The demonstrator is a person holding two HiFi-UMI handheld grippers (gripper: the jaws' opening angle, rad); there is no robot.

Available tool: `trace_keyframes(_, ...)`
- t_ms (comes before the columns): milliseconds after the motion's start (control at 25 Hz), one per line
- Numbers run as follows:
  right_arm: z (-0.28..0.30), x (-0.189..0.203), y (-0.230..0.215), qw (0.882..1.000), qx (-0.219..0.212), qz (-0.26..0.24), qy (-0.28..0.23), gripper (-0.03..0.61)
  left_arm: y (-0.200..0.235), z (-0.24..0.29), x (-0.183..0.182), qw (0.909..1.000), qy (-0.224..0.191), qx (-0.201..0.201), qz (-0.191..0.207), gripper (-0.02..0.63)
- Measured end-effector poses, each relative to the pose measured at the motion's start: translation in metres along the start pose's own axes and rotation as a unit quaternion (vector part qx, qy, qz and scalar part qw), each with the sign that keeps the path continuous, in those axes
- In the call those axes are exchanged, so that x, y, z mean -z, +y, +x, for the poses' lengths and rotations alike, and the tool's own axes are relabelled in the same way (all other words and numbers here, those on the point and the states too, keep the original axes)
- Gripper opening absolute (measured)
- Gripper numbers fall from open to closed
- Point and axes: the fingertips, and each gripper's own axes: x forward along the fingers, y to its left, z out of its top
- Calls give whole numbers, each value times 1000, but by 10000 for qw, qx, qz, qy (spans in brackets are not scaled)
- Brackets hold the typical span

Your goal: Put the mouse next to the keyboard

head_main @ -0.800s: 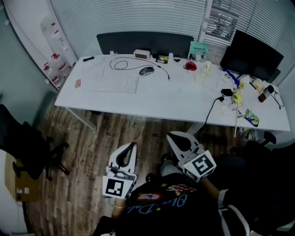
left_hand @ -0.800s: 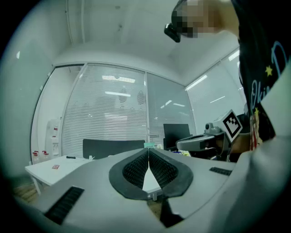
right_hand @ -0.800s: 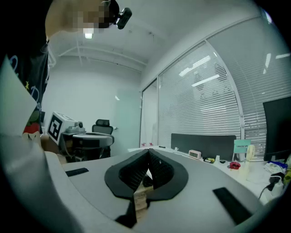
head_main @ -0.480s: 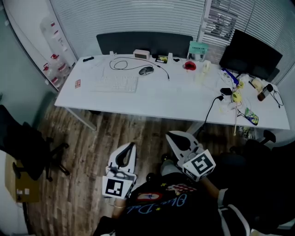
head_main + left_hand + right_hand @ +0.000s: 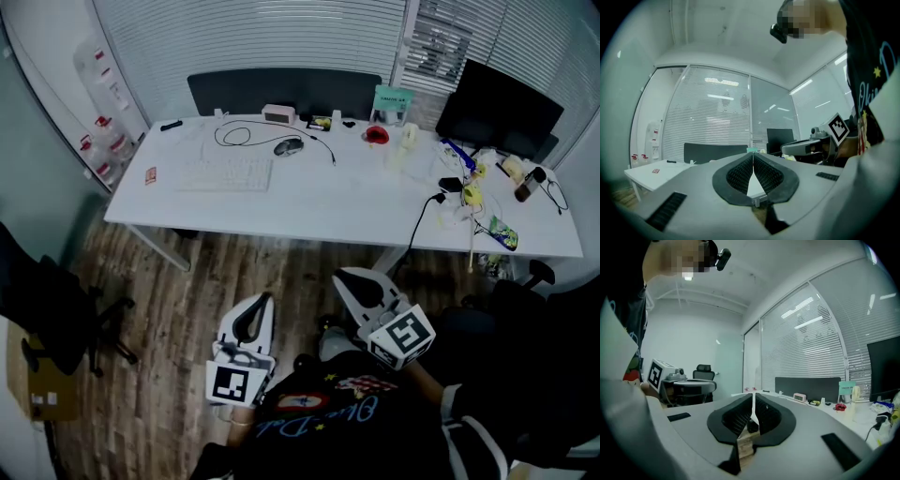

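black swivel office chair [image 5: 42, 305] cut by the left edge; small colourful clutter [image 5: 478, 187] on the long white desk [image 5: 328, 202] too tiny to identify

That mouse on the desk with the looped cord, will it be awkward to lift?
Probably light and stiff: the mouse is small and looks like one solid piece. Its rounded top may slip in a pinch. The cord lies in loose loops, so it is likely floppy and may drag behind.
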Motion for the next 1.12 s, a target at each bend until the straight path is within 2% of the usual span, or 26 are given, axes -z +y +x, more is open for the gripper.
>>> trace_keyframes(240, -5, 0, -1, 9999, -8, 102, -31, 6, -2, 0, 2, 10000, -33, 15, -14, 5)
trace_keyframes(360, -4, 3, -2, 9999, -13, 170, 16, 74, -4, 2, 6, 10000, 2, 36, -57, 5)
trace_keyframes(840, 11, 14, -23, 9988, -35, 468, 135, 99, 6, 28, 21, 9996, 245, 75, -154, 5)
trace_keyframes(1120, 22, 23, -58, 9978, 64, 635, 193, 109, 5, 65, 19, 9992, 293, 264, -99, 5)
